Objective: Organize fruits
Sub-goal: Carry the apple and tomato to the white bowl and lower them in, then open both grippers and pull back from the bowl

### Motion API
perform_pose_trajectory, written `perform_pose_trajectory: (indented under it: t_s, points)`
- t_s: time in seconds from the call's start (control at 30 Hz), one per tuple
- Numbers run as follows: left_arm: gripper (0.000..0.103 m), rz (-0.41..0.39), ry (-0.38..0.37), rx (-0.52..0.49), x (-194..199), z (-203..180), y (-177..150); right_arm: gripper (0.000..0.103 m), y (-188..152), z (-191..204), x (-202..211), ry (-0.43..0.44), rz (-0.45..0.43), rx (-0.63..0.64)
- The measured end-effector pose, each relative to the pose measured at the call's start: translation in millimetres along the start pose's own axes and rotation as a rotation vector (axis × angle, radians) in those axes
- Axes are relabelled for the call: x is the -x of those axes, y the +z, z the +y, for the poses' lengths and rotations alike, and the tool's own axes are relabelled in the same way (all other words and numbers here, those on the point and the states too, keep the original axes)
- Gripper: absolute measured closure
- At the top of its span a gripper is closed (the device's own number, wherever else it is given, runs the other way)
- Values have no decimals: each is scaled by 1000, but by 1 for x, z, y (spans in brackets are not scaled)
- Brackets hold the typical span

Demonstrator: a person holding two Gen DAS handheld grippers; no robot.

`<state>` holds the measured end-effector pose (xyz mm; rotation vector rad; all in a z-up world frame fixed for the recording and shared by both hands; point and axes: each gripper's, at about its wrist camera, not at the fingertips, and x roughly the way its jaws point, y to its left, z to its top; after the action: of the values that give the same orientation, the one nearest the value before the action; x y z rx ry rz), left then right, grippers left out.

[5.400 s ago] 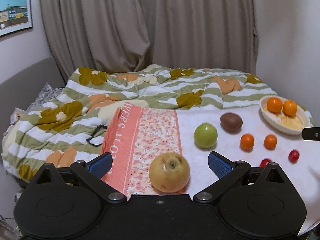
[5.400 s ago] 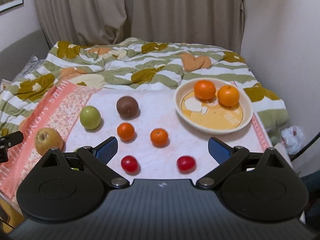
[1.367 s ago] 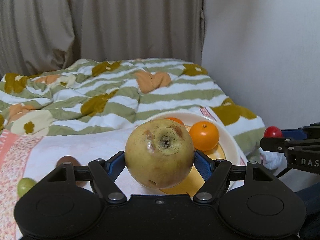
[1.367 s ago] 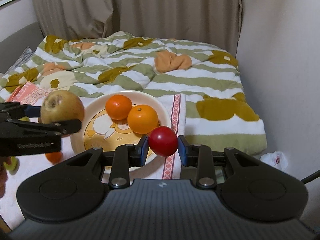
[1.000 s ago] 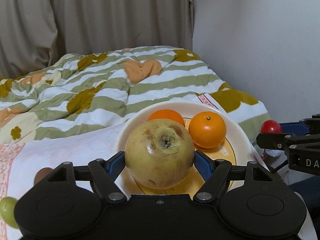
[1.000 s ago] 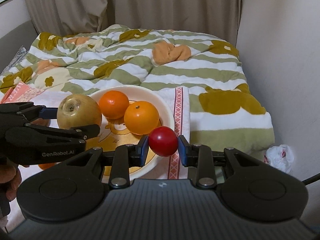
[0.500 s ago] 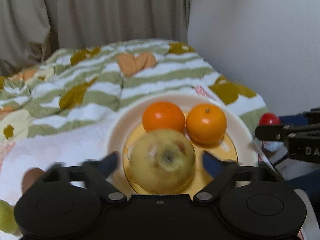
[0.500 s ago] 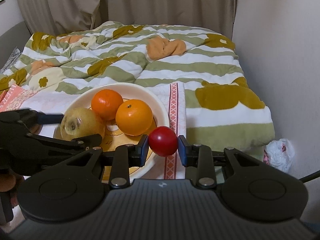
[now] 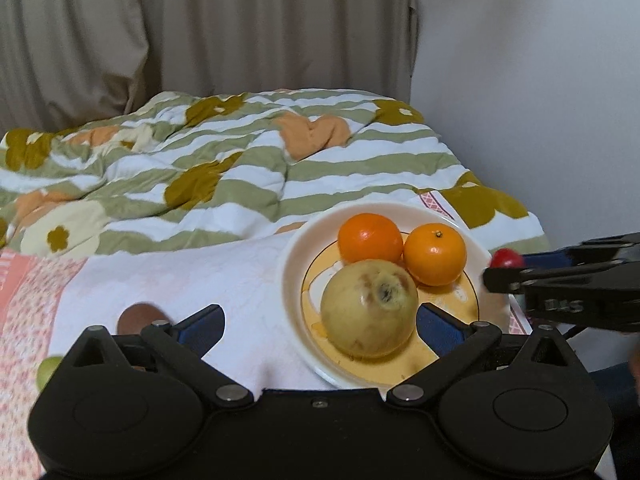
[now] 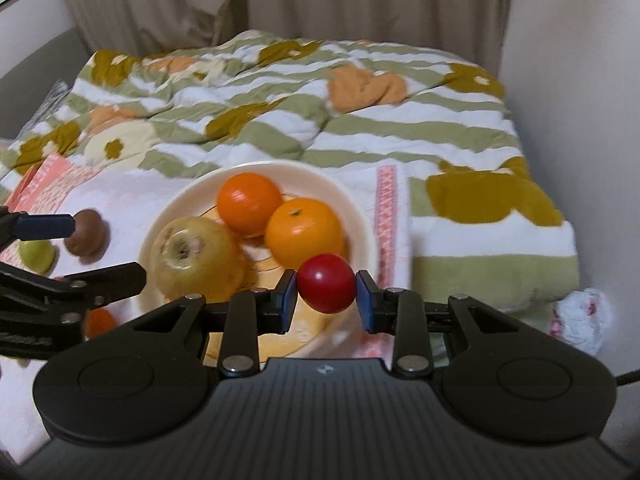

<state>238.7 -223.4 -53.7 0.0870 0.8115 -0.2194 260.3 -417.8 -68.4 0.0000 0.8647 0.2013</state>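
The plate (image 10: 362, 216) is holding the yellow pear (image 9: 370, 308) and two oranges (image 9: 435, 255). The left gripper (image 9: 320, 322) is standing wide, away from the pear, which is looking heavy, firm and likely to roll. The right gripper (image 10: 326, 295) is pinching the small red fruit (image 10: 326, 282), smooth and probably slippery, at its widest part, above the plate's near edge.

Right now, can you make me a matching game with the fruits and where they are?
Things:
1. pear
2. red fruit
3. kiwi
4. green fruit

Places:
A. on the cloth, just left of the bowl
B. pinched in the right gripper
C. in the bowl beside two oranges
D. on the cloth, left of the kiwi

Pairs: 1-C, 2-B, 3-A, 4-D
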Motion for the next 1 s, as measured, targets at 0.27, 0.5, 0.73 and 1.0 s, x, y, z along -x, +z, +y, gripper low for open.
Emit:
perform_pose_trajectory:
  t_s: [0.27,0.5,0.73,1.0]
  points:
    - [0,26,69,8,19,10,-15,56,-9,25,-29,32,43,116]
    - [0,23,100,30,31,15,-23,29,-13,33,-30,32,29,179]
    - [0,-6,117,46,52,16,-27,0,-20,35,-1,-9,-53,196]
    - [0,-57,139,44,88,10,-37,0,-27,30,38,10,-71,147]
